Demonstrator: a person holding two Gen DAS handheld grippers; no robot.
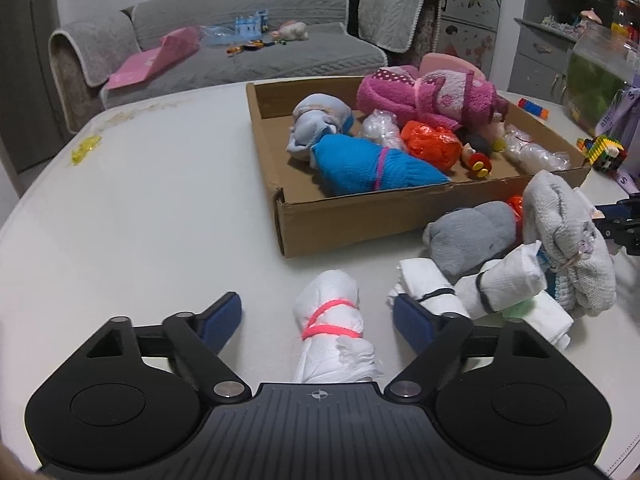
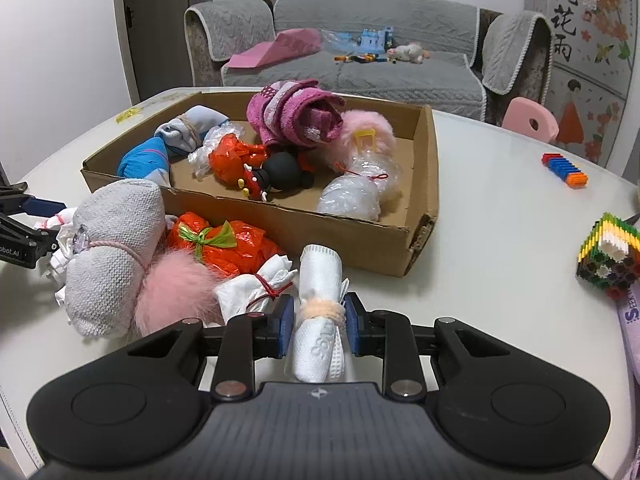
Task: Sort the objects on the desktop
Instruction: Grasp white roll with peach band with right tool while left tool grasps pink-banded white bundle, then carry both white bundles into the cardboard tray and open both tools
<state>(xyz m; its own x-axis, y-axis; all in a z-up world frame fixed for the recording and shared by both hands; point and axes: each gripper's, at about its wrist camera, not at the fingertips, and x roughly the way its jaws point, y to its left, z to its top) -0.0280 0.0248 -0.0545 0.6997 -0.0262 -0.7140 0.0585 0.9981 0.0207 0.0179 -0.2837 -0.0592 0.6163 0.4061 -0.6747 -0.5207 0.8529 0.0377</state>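
A white bundle tied with a pink band [image 1: 326, 300] lies on the white table between the fingers of my left gripper [image 1: 318, 316], which is open; its blue pads stand clear of the bundle on both sides. My right gripper [image 2: 319, 320] is shut on a white rolled towel with a peach fuzzy band [image 2: 320, 268], pads pressing both sides. To the towel's left is a pile: a grey cloth bundle [image 2: 116, 256], an orange plastic bag [image 2: 236, 248], a pink fluffy ball [image 2: 172, 292] and a white bundle with red string [image 2: 248, 288]. Behind them, a cardboard box [image 2: 280, 220] holds several wrapped bundles.
A colourful block toy [image 2: 608, 256] and an orange and blue toy [image 2: 564, 170] lie on the table to the right of the box. A yellow scrap [image 1: 86, 148] sits near the far left edge. A grey sofa [image 1: 240, 40] stands beyond the table.
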